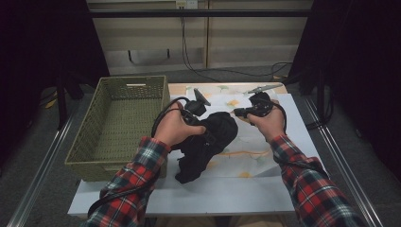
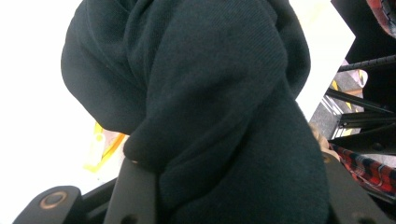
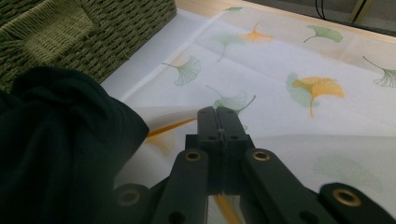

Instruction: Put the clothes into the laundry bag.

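A dim room with a pale back wall and loose cables surrounds a table [image 1: 198, 198] covered by a white cloth [image 1: 283, 142] printed with green and orange ginkgo leaves. The largest thing on it is a green woven basket [image 1: 116, 125], standing to the left of both grippers, with its near corner just beyond the garment in the right gripper view.

A black garment [image 1: 208, 142] is bunched in a heap between the basket and the right gripper, with its lower end trailing toward the person. The left gripper [image 1: 208, 137] has its jaws partly apart and pinching a thick fold of the garment, which bulges up between and above them in the left gripper view.

The right gripper [image 3: 219, 123] rests just right of the garment, apart from it, with jaws pressed together on nothing over bare cloth. Plaid sleeves [image 1: 307, 179] cover both forearms.
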A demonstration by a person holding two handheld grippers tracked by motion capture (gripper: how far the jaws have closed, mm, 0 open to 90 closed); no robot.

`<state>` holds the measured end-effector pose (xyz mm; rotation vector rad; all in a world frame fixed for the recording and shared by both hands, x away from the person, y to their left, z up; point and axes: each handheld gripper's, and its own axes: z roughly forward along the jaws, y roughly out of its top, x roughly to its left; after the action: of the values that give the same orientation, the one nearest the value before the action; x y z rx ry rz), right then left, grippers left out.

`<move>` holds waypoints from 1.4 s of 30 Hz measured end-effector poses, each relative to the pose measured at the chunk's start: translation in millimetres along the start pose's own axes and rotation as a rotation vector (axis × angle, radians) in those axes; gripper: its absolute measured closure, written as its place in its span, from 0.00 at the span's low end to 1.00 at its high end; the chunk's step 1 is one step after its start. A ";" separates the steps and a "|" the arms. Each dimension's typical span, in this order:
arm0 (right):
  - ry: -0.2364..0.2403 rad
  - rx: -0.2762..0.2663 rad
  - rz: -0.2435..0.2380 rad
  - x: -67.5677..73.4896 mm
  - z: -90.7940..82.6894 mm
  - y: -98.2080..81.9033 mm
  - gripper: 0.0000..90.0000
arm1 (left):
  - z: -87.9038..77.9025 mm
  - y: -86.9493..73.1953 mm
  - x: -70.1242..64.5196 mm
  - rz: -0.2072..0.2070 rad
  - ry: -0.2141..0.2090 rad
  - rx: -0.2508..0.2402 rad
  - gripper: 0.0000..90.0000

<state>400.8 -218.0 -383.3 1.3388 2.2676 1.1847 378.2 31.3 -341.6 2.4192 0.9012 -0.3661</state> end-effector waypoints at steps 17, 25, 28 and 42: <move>0.009 -0.003 -0.010 2.1 -1.9 0.2 1.00 | 25.8 -2.0 -3.1 0.007 -0.023 0.008 0.63; 0.019 -0.004 -0.011 6.5 -3.7 0.2 1.00 | 37.4 -4.0 -1.9 -0.014 -0.025 0.007 0.63; 0.024 -0.007 -0.014 7.0 -4.2 0.2 1.00 | 41.3 -4.6 -1.9 -0.021 -0.019 -0.005 0.63; 0.026 -0.011 -0.013 9.9 -7.6 0.0 1.00 | 61.5 -6.4 0.4 -0.025 -0.015 -0.002 0.62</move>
<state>391.1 -213.8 -376.7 1.3108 2.2809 1.2148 370.2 1.0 -394.9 2.4024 0.9259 -0.3919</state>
